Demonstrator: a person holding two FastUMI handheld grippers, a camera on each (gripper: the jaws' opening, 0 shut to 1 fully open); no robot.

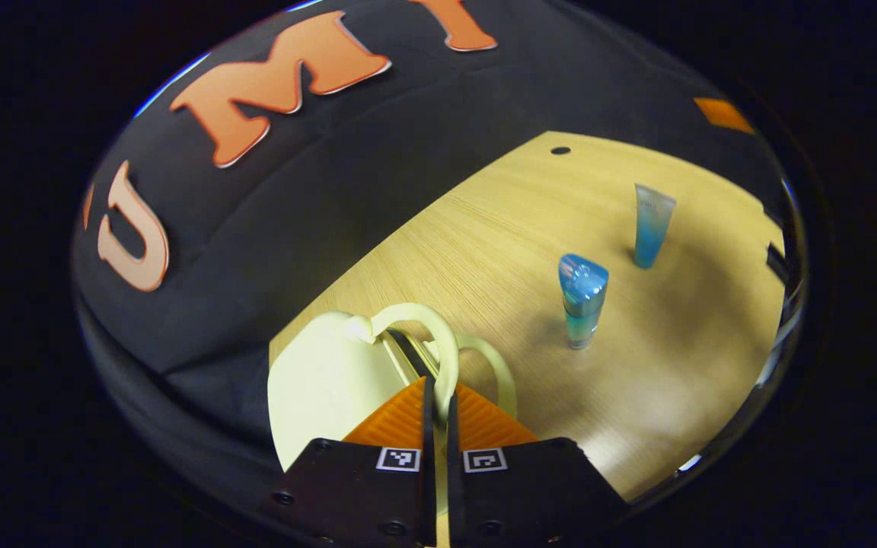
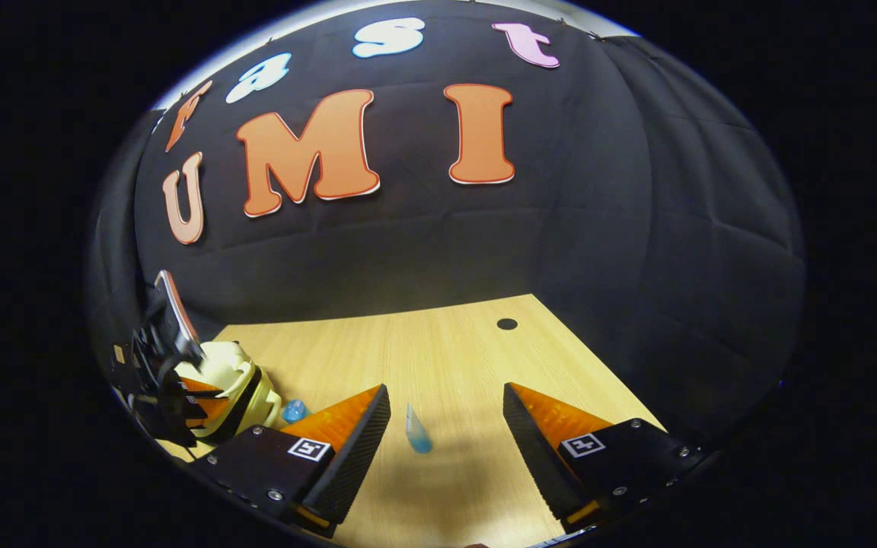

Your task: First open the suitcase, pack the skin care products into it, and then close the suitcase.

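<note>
In the left gripper view, the left gripper [image 1: 438, 396] is clenched on the handle [image 1: 438, 342] of the pale yellow suitcase [image 1: 324, 380], which sits on the wooden table [image 1: 484, 251]. Beyond the suitcase stand a blue bottle [image 1: 582, 299] and, farther off, a blue tube [image 1: 651, 225].

In the right gripper view, the right gripper [image 2: 446, 418] hangs released, fingers wide apart, with the tube [image 2: 416, 429] standing between them on the table [image 2: 446, 342]. The suitcase [image 2: 233, 388] lies well apart from the tube, the left gripper [image 2: 164, 365] on it, and the bottle [image 2: 294, 411] just beside it.

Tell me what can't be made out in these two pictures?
- Suitcase, left gripper view: the left claw, closed on its handle, hides whether the lid is open.
- Suitcase, right gripper view: that claw covers it.
- Blue bottle, right gripper view: mostly behind the right claw's finger.
- Tube label: too small.
</note>
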